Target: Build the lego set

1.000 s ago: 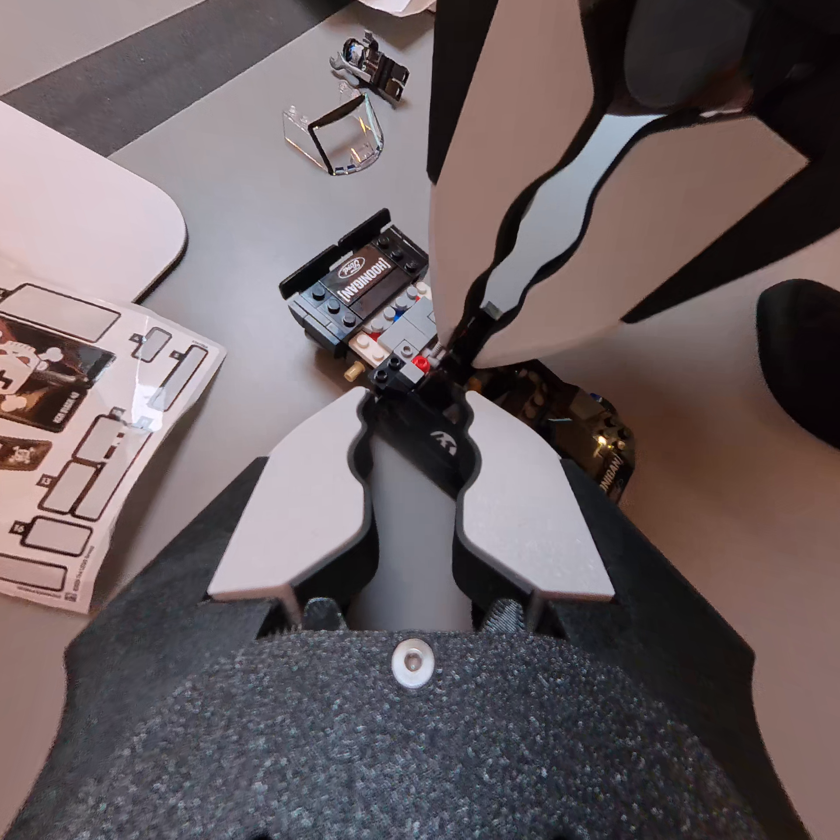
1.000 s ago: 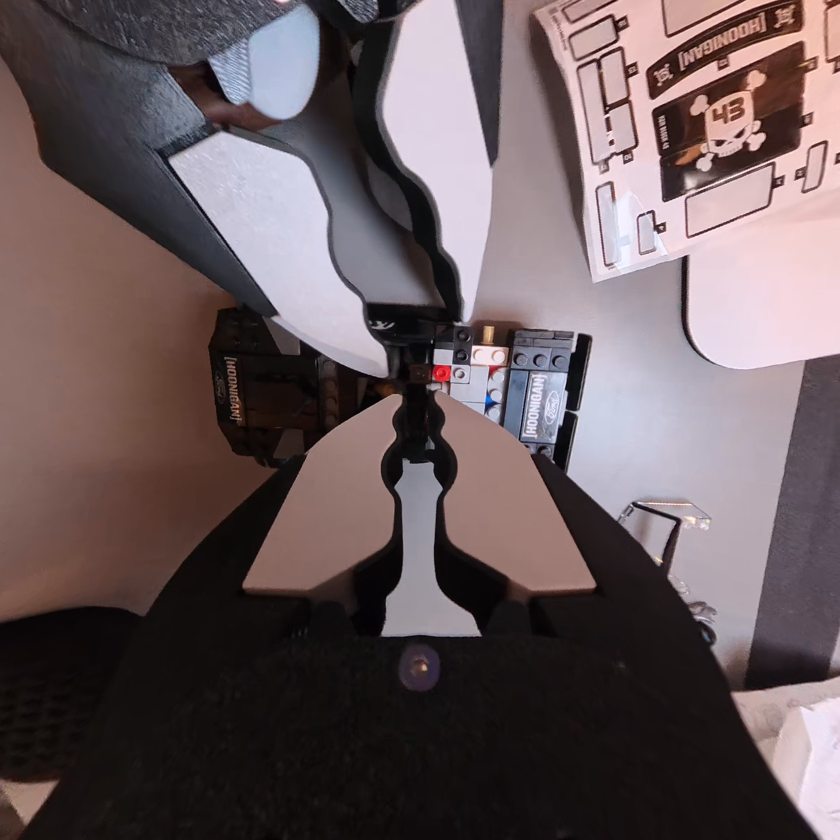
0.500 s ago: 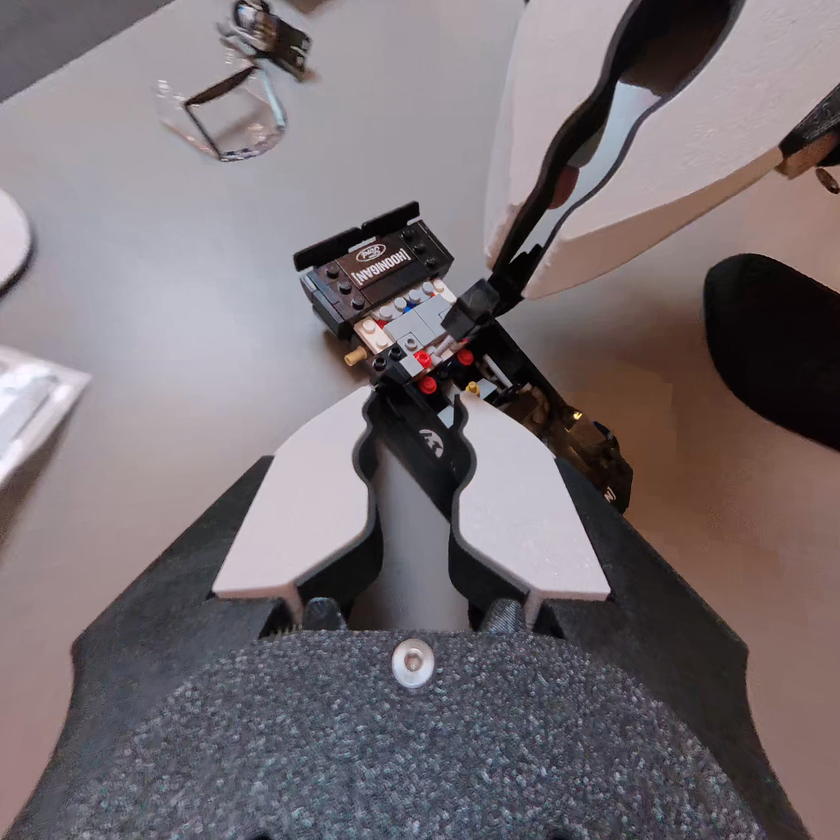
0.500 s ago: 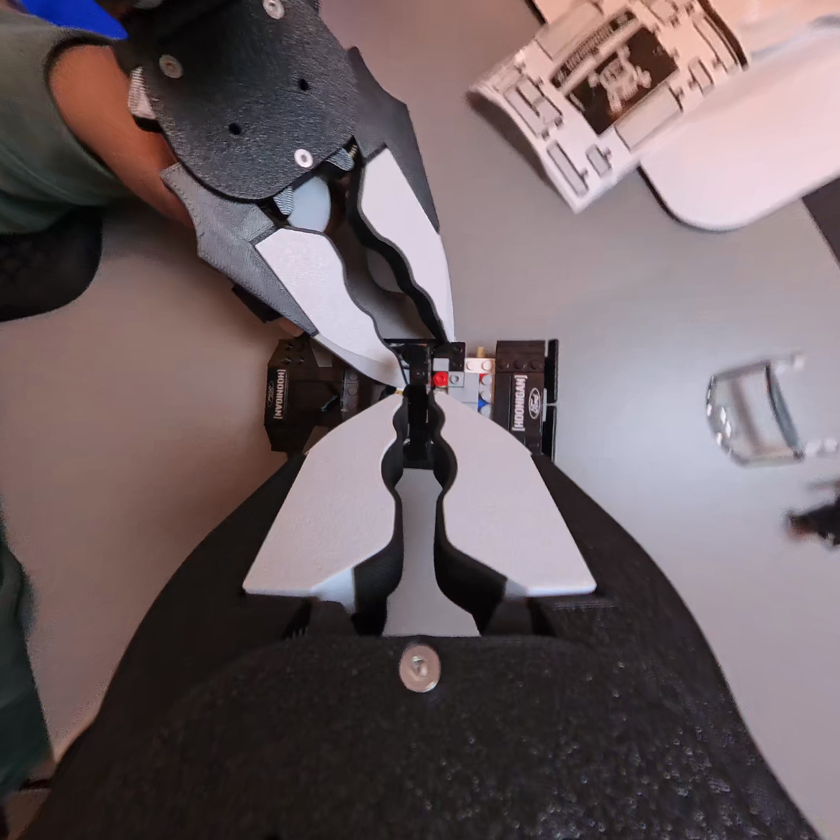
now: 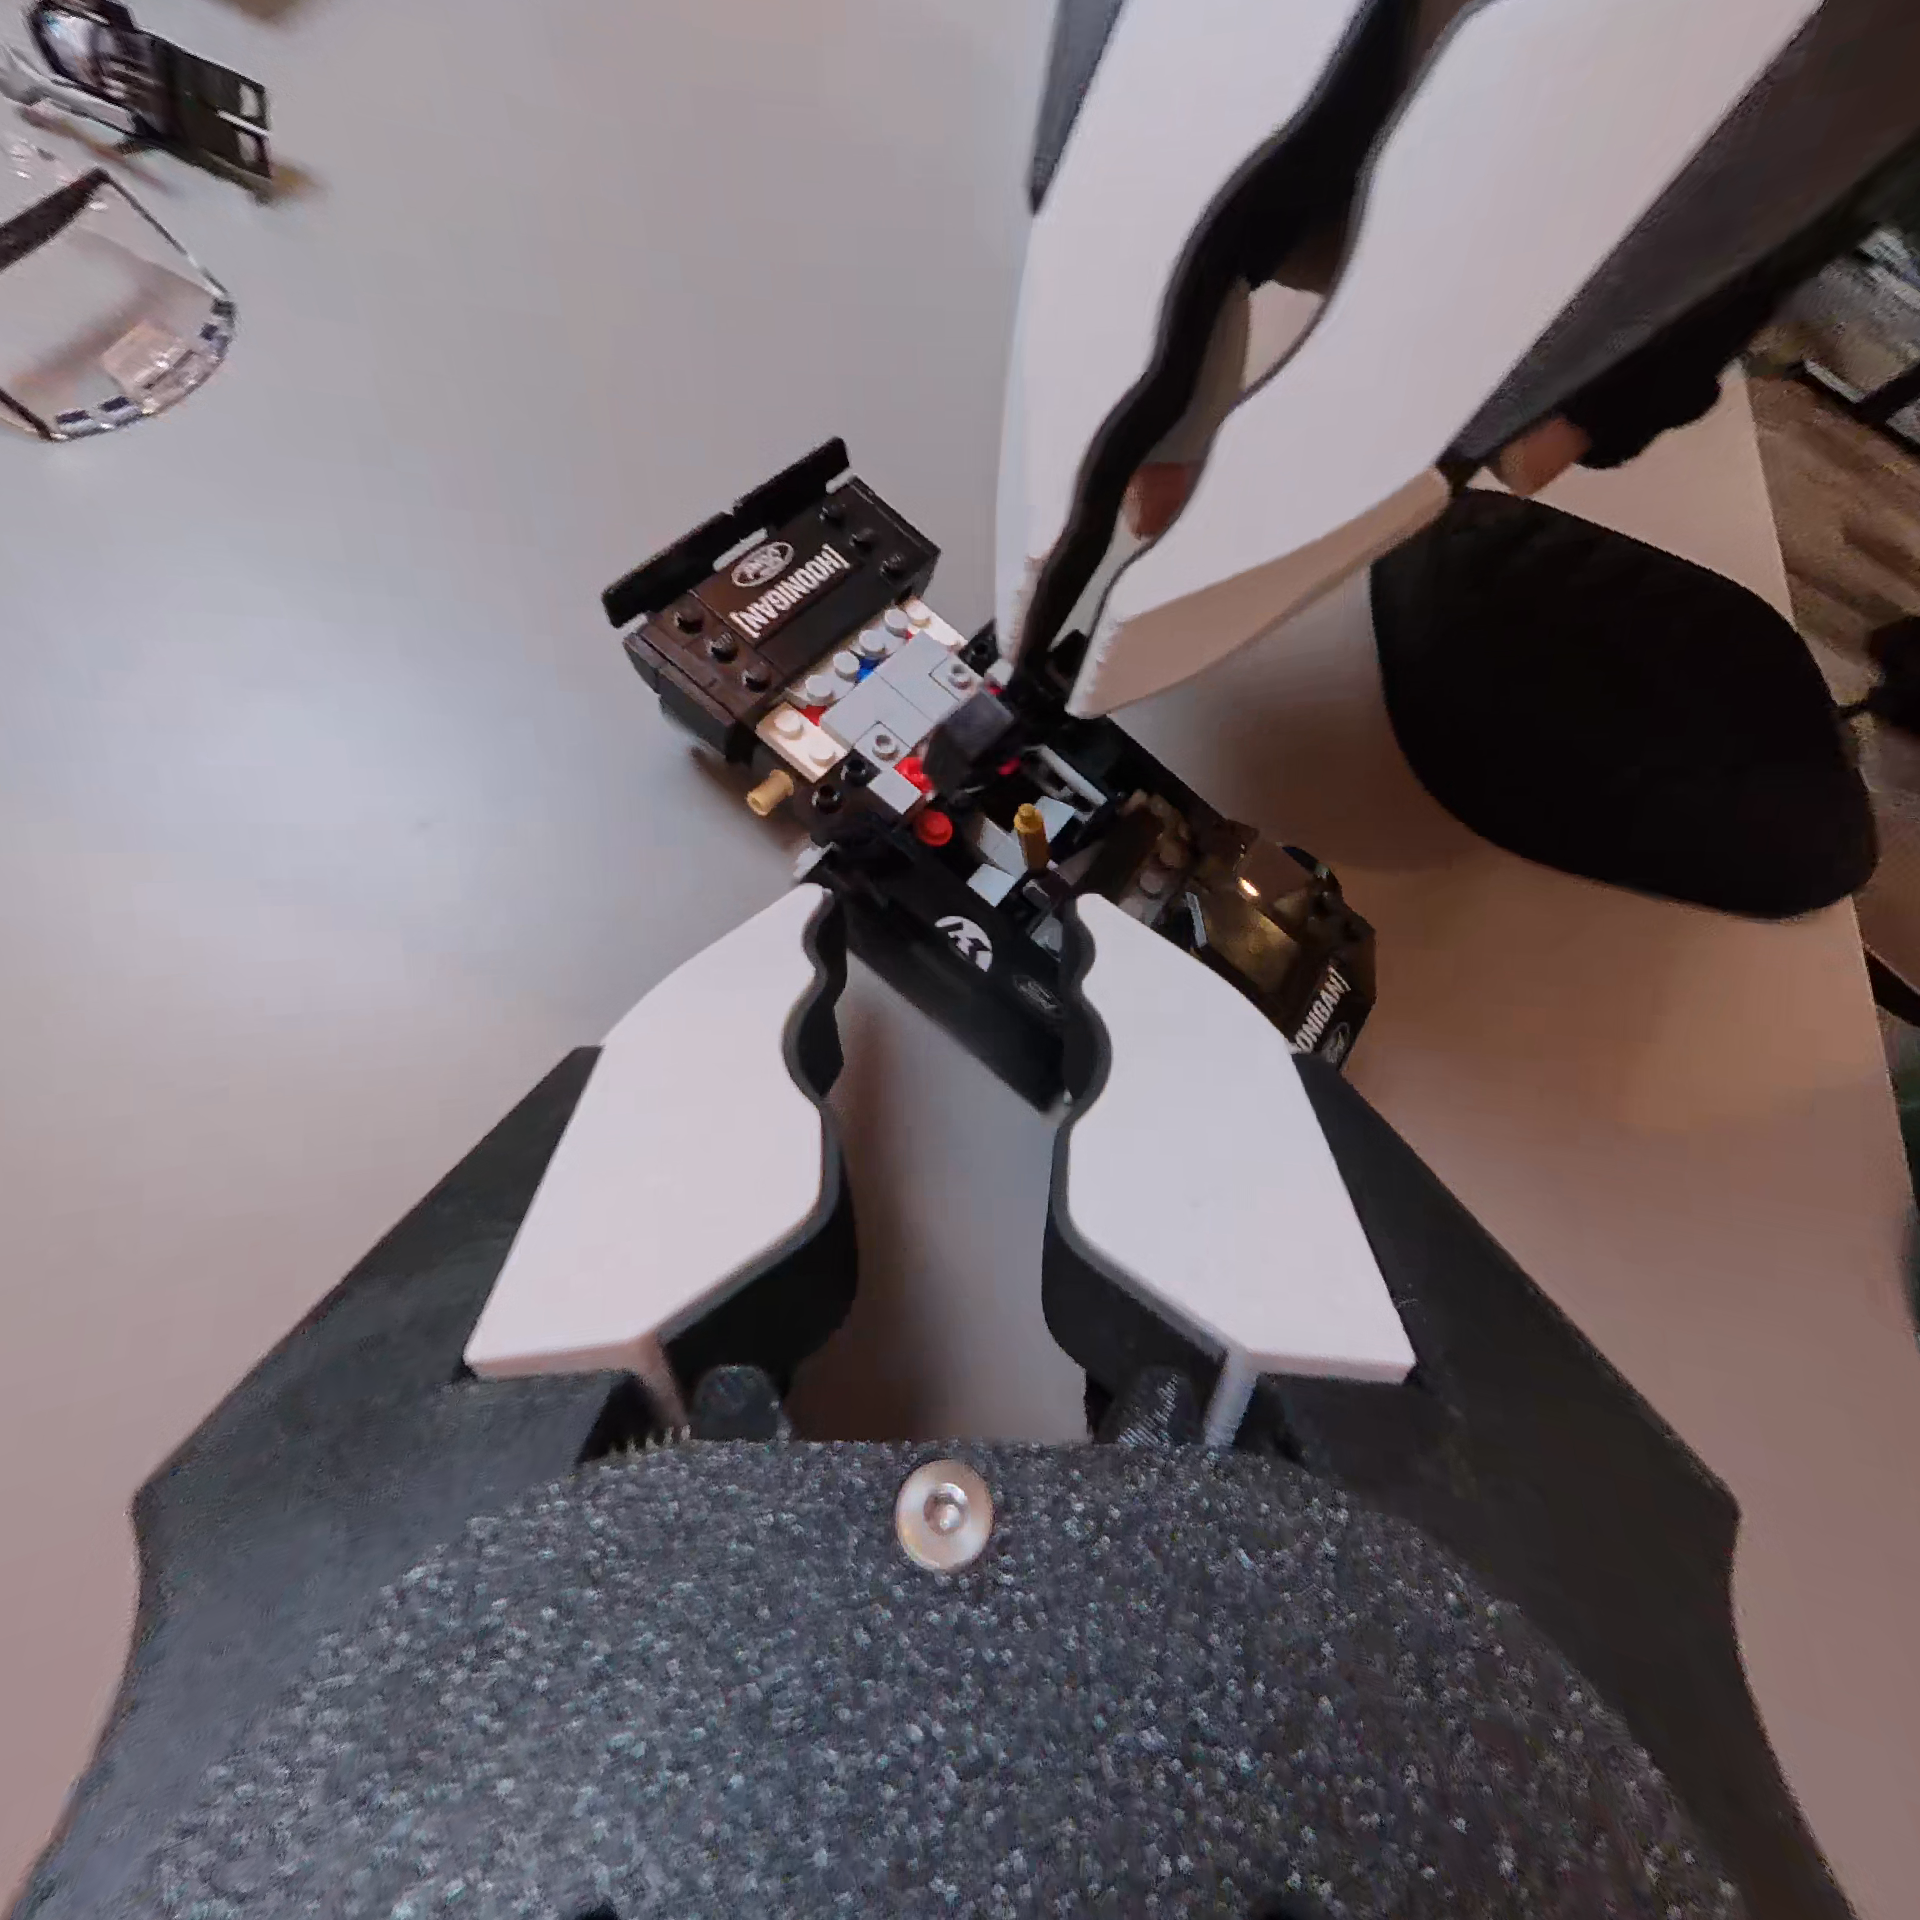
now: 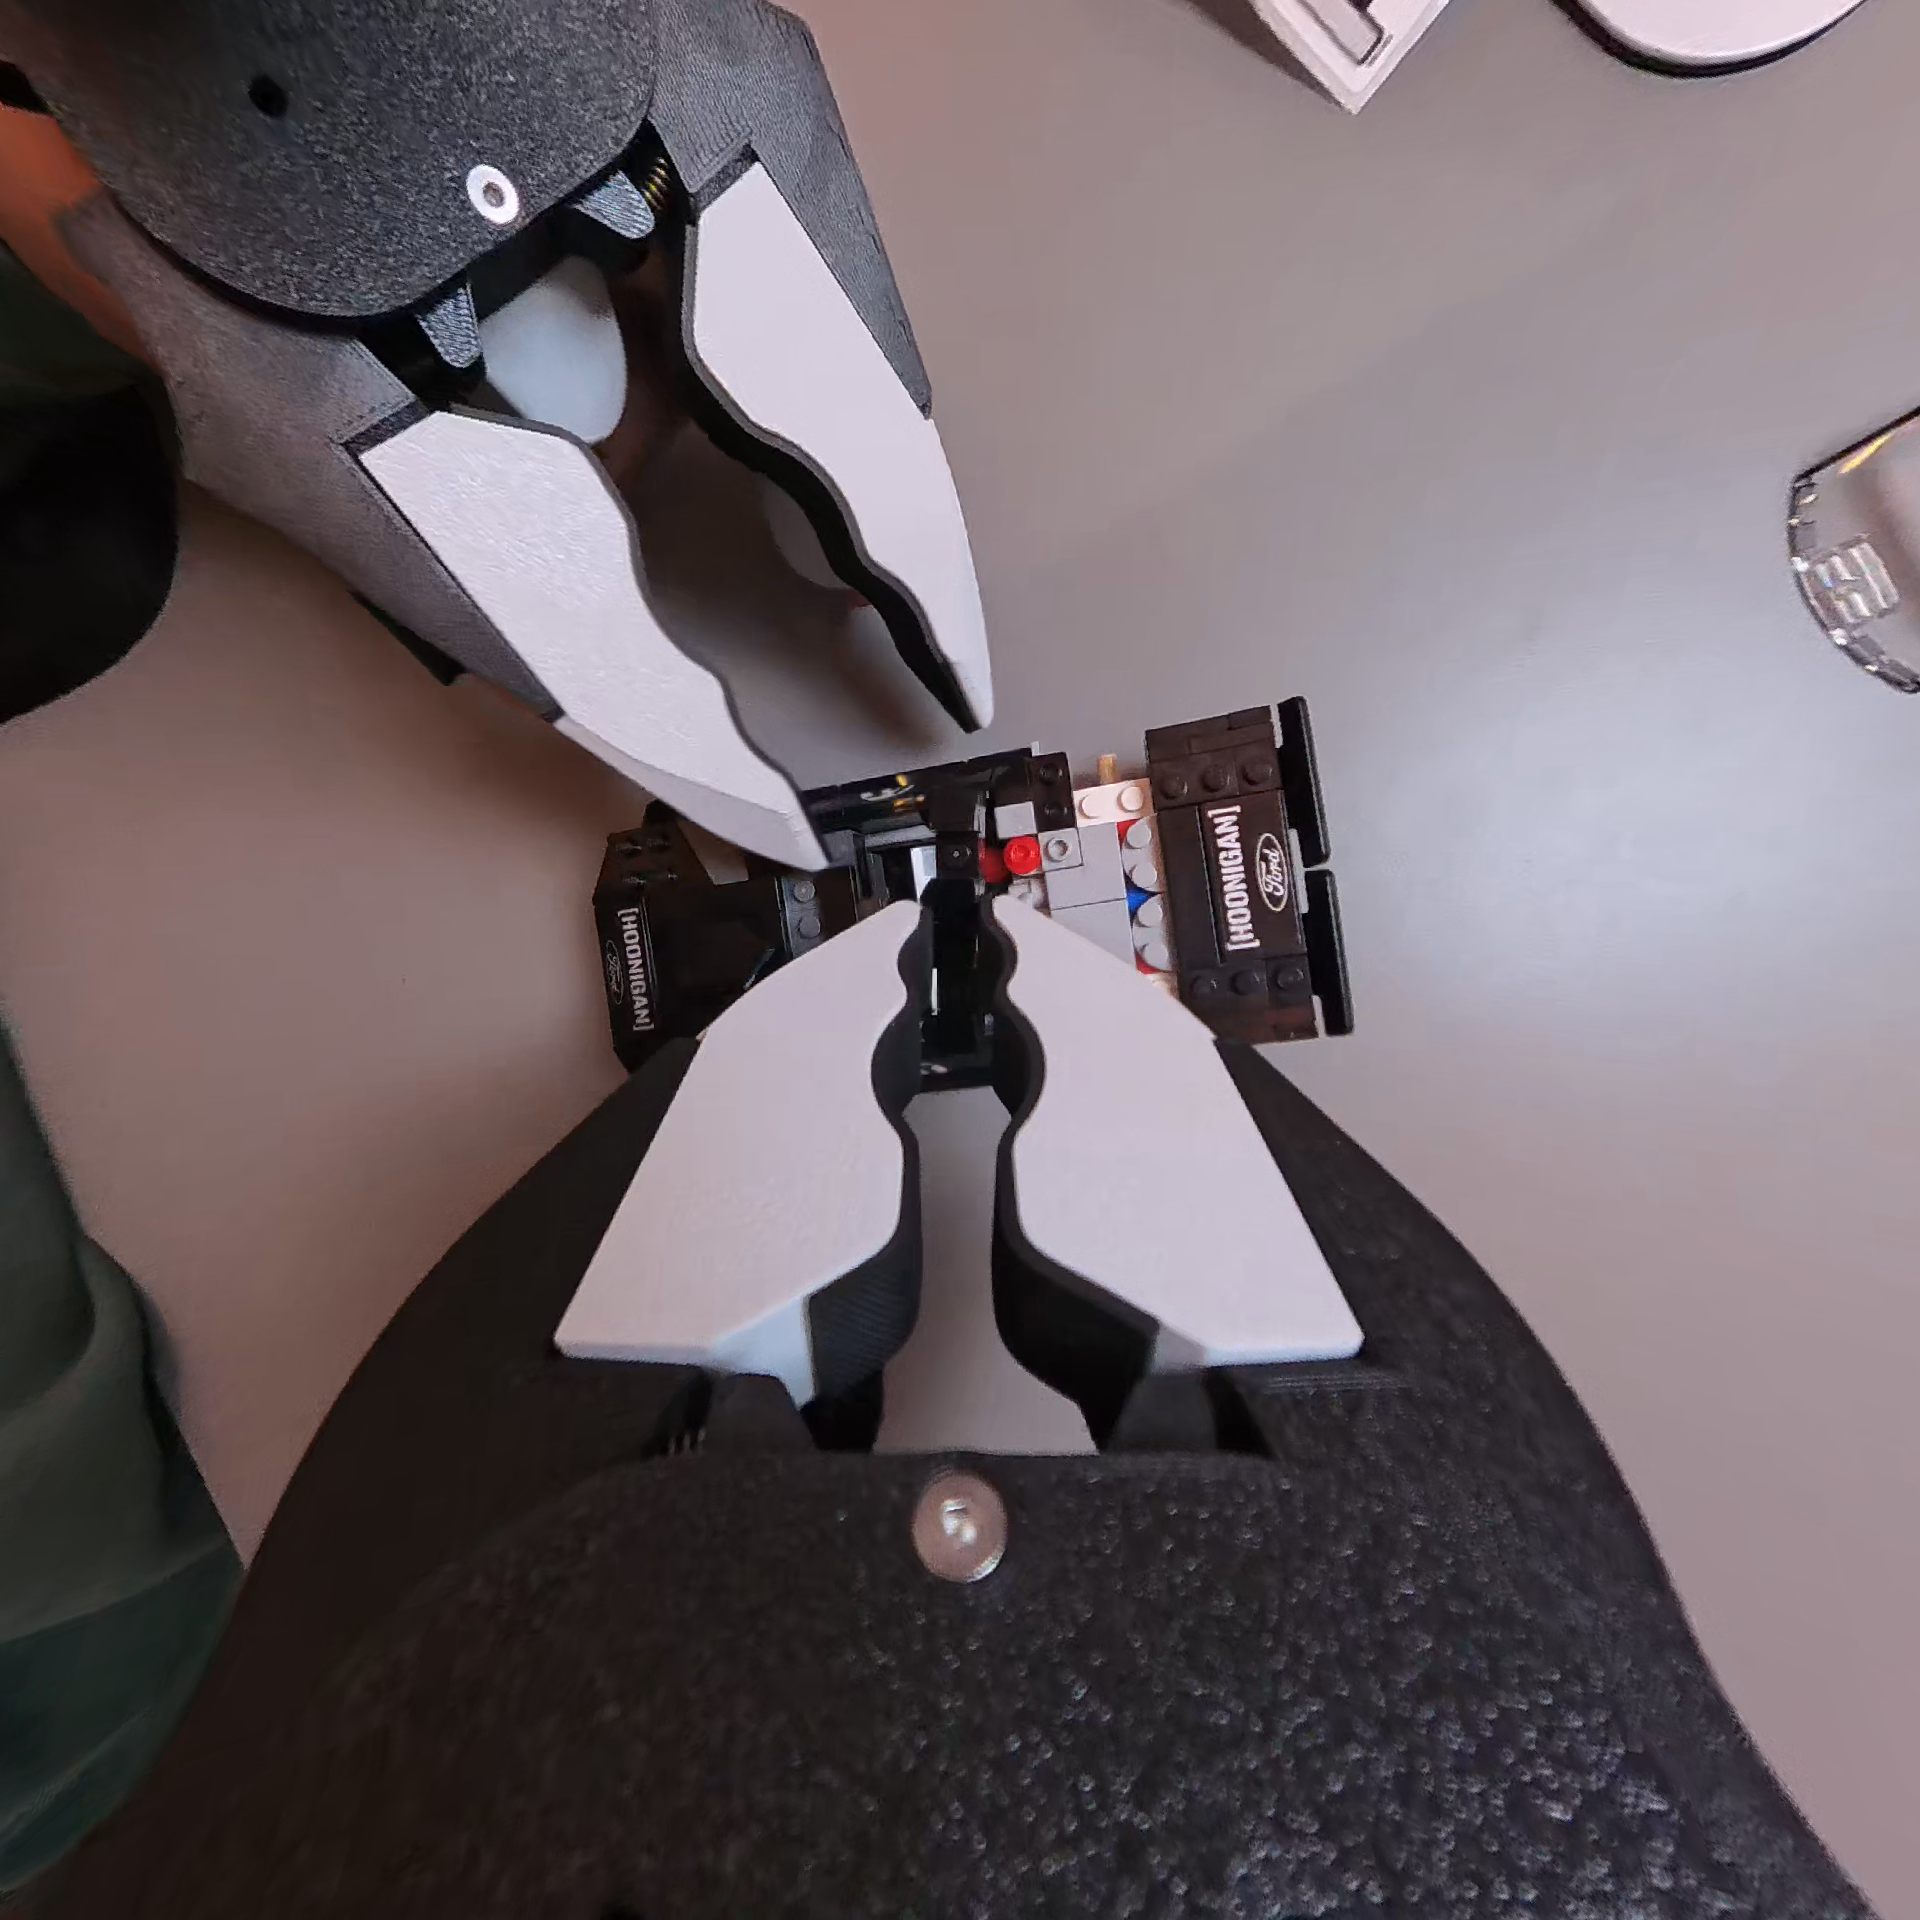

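1. Change since the earlier frames: the right gripper point(image 5: 1039, 675) has come back down onto the car after lifting clear half a second ago, and the small black piece point(image 5: 971, 740) at its tips is again pressed against the model. The left wrist view has swung, so the sticker sheet has left that view.
2. Table point(image 5: 416, 935): grey top, bearing all parts.
3. Left gripper point(image 5: 940, 935): jaws part-way apart and closed on the car's black side panel, steadying it.
4. Right gripper, own view point(image 6: 956, 914): jaws narrow, nipping the small black piece point(image 6: 954, 831) over the middle of the car.
5. Lego car point(image 6: 1143, 883): part-built, black body with printed panels at both ends, grey, white, red and blue studs exposed at the centre; it sits on the table between the two grippers.
6. Clear windscreen part point(image 5: 94, 312): loose, well apart from the car, beside a small black assembly point(image 5: 177, 94).
7. Step in hand, as judged: seating the small black piece in the car's open middle section.
8. Next move, as judged: a straight downward press while the left holds firm, then release; a tilted push could skew the piece.
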Motion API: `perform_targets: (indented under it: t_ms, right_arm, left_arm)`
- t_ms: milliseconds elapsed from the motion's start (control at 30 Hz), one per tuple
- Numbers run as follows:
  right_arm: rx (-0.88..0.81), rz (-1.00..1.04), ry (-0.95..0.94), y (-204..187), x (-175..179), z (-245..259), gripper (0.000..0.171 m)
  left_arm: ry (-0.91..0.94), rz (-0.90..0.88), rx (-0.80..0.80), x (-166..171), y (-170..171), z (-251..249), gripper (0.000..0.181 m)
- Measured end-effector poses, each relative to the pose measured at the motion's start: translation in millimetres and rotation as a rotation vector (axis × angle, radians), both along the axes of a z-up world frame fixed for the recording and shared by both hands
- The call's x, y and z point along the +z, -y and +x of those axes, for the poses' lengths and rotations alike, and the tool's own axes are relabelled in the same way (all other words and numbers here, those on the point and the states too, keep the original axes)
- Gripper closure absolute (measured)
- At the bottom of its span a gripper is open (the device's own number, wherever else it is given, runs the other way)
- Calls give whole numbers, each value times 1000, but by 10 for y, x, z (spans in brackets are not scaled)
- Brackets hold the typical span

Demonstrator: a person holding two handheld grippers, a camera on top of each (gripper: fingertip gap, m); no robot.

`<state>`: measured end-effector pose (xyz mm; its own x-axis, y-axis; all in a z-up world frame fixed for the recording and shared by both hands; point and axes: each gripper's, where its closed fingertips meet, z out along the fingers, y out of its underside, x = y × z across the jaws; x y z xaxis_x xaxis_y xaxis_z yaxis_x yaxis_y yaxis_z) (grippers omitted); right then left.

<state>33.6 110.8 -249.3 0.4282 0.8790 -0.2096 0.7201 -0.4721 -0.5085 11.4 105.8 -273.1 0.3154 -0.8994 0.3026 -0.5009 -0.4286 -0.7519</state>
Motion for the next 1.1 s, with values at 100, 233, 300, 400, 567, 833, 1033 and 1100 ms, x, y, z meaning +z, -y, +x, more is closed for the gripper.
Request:
perform_targets:
  t_ms: [100, 233, 300, 400, 567, 833, 1033, 1100]
  right_arm:
    - [27, -12, 38, -17, -46, -14, 163]
    - [57, -26, 68, -14, -99, -20, 163]
    - [66, -22, 80, -12, -121, -18, 163]
    - [78, -17, 88, -10, -152, -19, 163]
    - [88, 2, 106, -21, -188, -10, 163]
    - [89, 5, 175, -24, -190, 17, 163]
    - [89, -66, 234, -5, -183, 57, 163]
    - [87, -80, 249, -2, -187, 60, 163]
  left_arm:
    - [-11, 1, -35, -19, 22, -18, 140]
    - [-1, 2, -56, -26, 37, -14, 141]
    - [-2, 2, -56, -39, 36, -10, 141]
    - [0, 2, -57, -42, 40, -2, 141]
    - [-17, 24, -43, -38, 25, -12, 141]
    - [-60, 135, 77, 173, 60, -41, 136]
    - [-97, 191, 197, 187, 263, -84, 118]
    - [-99, 197, 225, 175, 337, -49, 114]
